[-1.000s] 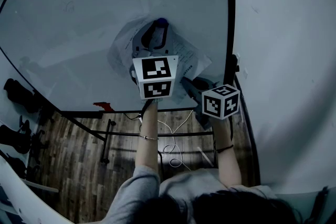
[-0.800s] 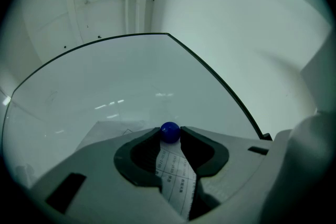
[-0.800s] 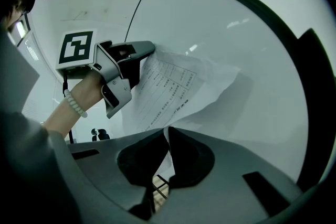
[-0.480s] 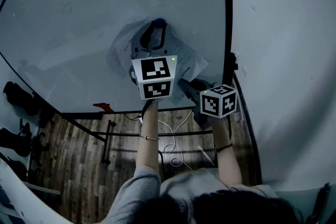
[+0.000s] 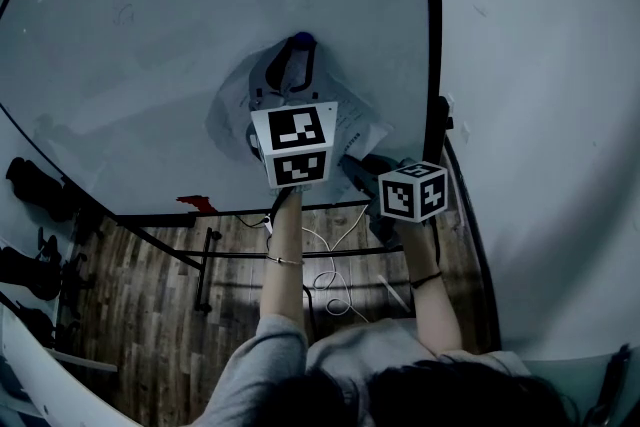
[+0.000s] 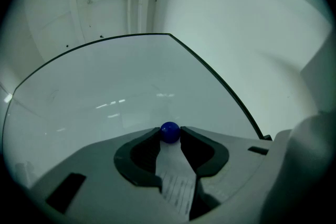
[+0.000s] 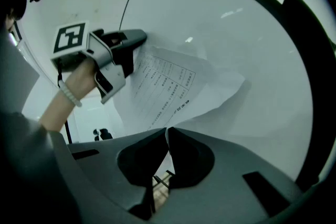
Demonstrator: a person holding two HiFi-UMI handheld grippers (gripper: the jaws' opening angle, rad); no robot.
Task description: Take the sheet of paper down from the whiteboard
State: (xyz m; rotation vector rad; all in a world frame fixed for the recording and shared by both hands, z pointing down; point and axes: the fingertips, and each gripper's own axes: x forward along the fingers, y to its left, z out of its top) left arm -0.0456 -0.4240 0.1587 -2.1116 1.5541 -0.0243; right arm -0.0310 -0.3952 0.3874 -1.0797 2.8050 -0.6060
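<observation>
Looking down in the head view, the sheet of paper lies crumpled against the whiteboard, near its right edge. In the left gripper view, the left hand-held gripper is closed on a blue magnet at the sheet's top. In the right gripper view, the right hand-held gripper pinches the sheet's lower edge.

The head view looks from above the person, steeply down at the whiteboard and the wood floor under it. The left gripper view sits just behind the left tongs and looks up along the board, very near a blue ball. The right gripper view sits behind the right tongs and faces the board from one side. All three views show the board and the sheet of paper.
</observation>
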